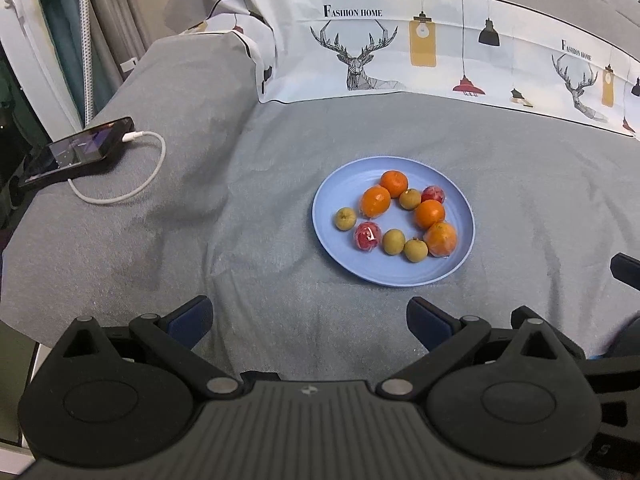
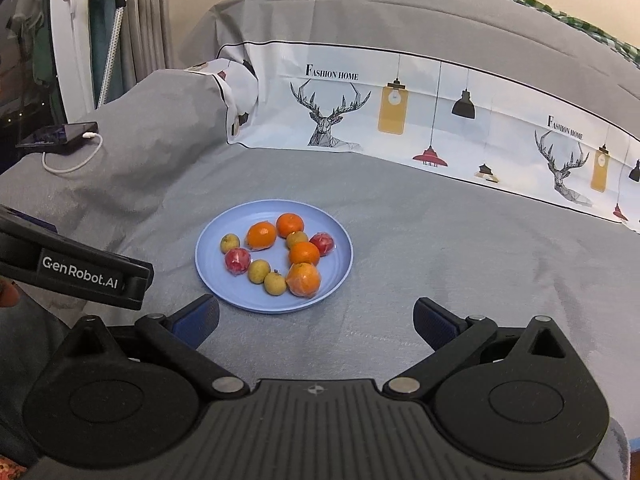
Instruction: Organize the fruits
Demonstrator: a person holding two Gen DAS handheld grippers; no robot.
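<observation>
A light blue plate (image 1: 332,192) (image 2: 208,258) lies on the grey bedspread and holds all the fruit. On it are several oranges (image 1: 376,201) (image 2: 261,235), several small yellow-green fruits (image 1: 394,241) (image 2: 259,271) and two red fruits in clear wrap (image 1: 367,236) (image 2: 237,261). My left gripper (image 1: 310,316) hangs open on the near side of the plate, nothing between its fingers. My right gripper (image 2: 316,318) is also open and empty, just short of the plate's near rim. The left gripper's body (image 2: 80,272) shows at the left of the right wrist view.
A black phone (image 1: 80,148) (image 2: 60,133) with a white charging cable (image 1: 120,196) rests at the bed's far left corner. A printed cloth with deer and lamps (image 1: 400,52) (image 2: 400,120) rises behind the plate. Grey bedspread (image 1: 240,240) surrounds the plate.
</observation>
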